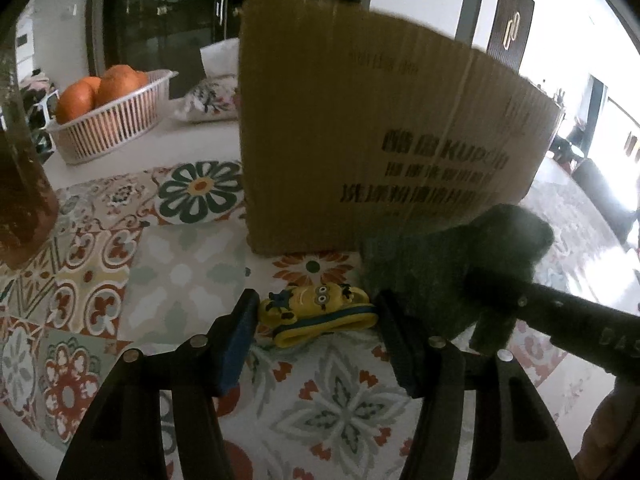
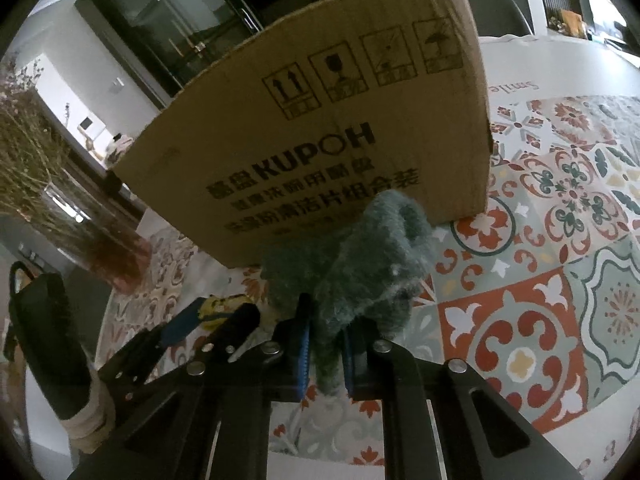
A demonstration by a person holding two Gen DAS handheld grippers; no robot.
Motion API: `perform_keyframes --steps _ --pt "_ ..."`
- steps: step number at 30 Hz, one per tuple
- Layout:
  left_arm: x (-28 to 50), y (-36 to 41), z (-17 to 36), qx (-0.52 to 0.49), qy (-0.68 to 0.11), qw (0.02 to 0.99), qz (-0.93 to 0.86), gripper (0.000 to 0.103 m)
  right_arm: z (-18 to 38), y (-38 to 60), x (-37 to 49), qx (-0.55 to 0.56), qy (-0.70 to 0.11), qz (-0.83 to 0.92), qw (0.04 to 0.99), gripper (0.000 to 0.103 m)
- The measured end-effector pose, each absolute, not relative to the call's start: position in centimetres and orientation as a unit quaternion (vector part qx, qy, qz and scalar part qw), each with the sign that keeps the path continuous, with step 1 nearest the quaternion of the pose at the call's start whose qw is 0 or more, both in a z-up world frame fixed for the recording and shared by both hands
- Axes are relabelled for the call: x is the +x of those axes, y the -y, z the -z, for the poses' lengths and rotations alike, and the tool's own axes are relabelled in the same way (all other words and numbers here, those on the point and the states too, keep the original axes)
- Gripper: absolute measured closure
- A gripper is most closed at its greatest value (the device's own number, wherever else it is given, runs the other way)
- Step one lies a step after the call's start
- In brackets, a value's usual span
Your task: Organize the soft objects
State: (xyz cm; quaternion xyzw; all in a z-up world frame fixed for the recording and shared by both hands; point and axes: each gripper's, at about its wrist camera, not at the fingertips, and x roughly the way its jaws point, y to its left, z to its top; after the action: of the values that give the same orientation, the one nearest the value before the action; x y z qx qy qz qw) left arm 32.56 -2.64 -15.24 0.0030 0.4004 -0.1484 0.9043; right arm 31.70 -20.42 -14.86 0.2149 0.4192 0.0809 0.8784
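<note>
A yellow minion soft toy (image 1: 316,312) lies on the patterned tablecloth between the fingers of my left gripper (image 1: 316,330), which is open around it. My right gripper (image 2: 325,344) is shut on a fuzzy grey-green plush toy (image 2: 360,264) and holds it just in front of the cardboard box (image 2: 320,120). In the left wrist view the plush (image 1: 448,264) sits right of the minion, with the right gripper's arm over it. The box (image 1: 380,128) stands upright just behind both toys. The minion (image 2: 218,306) shows partly in the right wrist view.
A white basket of oranges (image 1: 108,116) and a floral pillow (image 1: 212,98) stand back left. A glass vase with dried flowers (image 2: 60,200) is at the left, also seen in the left wrist view (image 1: 20,184). The tablecloth (image 2: 540,280) stretches to the right.
</note>
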Motion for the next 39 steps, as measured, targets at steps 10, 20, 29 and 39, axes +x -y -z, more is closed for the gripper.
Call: perform_keyframes --steps 10,20,29,39 --pt "30.0 2.5 12.8 -0.024 -0.388 0.911 0.139 0.044 13.2 21.0 30.0 0.214 -0.404 -0.082 0.886 0.090" --pt "28.0 2.8 10.0 -0.022 -0.367 0.920 0.135 0.044 11.1 22.0 27.7 0.218 -0.382 -0.086 0.894 0.091" --pt "26.1 3.1 7.4 -0.023 -0.349 0.928 0.132 0.044 8.8 22.3 26.0 0.216 -0.356 -0.089 0.905 0.091" --pt "24.2 3.5 4.3 -0.017 -0.315 0.940 0.133 0.044 5.4 22.5 23.9 0.210 -0.317 -0.097 0.920 0.091"
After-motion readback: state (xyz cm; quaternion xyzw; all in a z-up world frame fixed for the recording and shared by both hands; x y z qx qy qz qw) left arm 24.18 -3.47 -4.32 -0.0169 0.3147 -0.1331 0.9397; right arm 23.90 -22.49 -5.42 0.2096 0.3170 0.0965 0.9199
